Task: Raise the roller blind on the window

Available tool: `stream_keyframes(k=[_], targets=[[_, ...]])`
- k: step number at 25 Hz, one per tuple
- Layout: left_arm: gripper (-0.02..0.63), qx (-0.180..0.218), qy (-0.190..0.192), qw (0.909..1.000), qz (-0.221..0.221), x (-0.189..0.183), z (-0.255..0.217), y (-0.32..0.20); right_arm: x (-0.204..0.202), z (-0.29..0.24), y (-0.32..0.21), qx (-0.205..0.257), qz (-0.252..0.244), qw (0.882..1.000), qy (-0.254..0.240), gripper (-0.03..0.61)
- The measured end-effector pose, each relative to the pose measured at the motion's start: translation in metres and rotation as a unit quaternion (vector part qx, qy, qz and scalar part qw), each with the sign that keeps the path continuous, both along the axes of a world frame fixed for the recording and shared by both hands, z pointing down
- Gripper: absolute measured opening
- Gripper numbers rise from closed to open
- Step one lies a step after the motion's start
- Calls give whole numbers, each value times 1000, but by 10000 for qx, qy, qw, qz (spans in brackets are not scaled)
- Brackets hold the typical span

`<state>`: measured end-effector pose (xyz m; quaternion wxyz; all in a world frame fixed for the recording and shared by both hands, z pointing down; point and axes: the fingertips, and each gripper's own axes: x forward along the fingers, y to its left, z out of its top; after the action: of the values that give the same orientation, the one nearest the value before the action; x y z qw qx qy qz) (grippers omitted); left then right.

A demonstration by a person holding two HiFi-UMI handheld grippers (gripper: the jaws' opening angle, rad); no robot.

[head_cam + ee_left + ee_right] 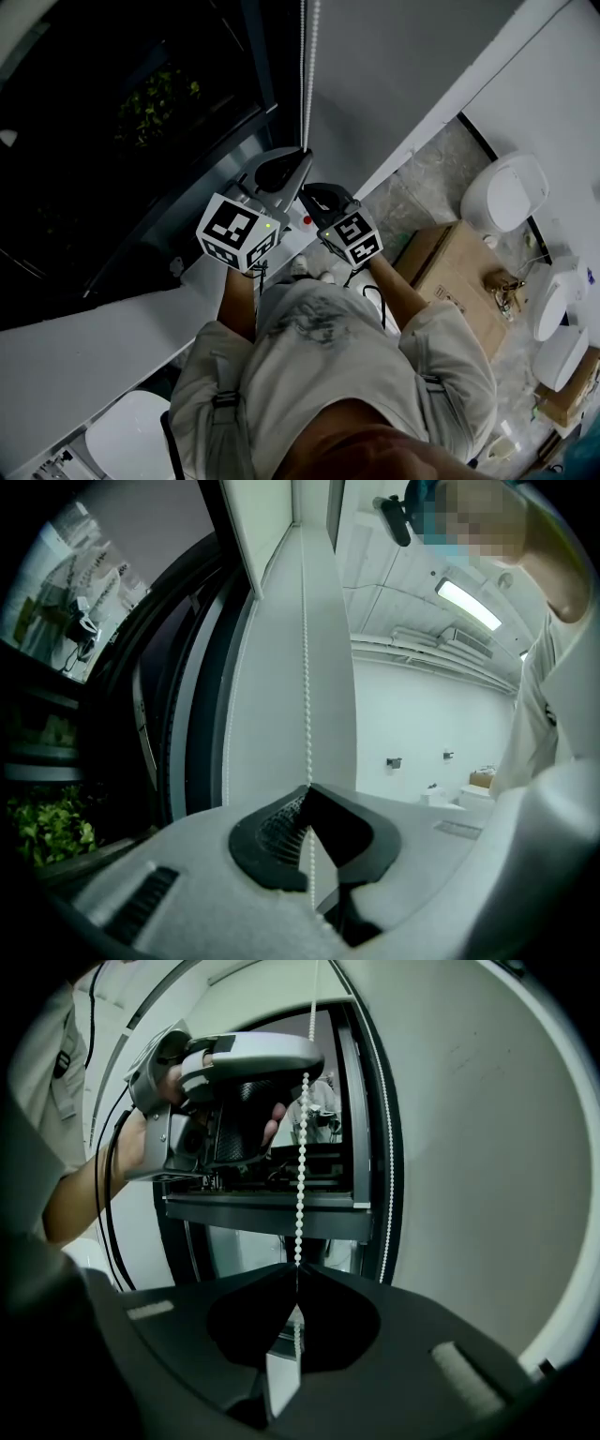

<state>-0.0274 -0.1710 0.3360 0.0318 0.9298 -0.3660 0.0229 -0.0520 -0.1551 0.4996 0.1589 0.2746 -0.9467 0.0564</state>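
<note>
Hand-over-hand pulling looks to be the step in hand. The left claw is clenched on the white beaded plastic cord, and the right claw grasps it just below. The cord hangs beside the dark window frame. Next, probably: release one claw, regrip higher, pull down.
</note>
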Motion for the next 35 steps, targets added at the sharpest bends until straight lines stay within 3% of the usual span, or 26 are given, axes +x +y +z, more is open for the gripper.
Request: stream_keyframes(k=[13,22,27,35], targets=[[11,-348,-52,9994,2,3,36,1,7,36,1,-241,-6,9995,195,11],[11,-414,13,9991,11,3,45,1,6,41,0,-149,-3,9998,144,12],[11,-393,7,9992,-7,5,44,0,4,36,6,-54,-103,9998,189,17],[11,-381,33,9993,-58,0,44,0,8,-13,11,194,-205,9991,-323,57]])
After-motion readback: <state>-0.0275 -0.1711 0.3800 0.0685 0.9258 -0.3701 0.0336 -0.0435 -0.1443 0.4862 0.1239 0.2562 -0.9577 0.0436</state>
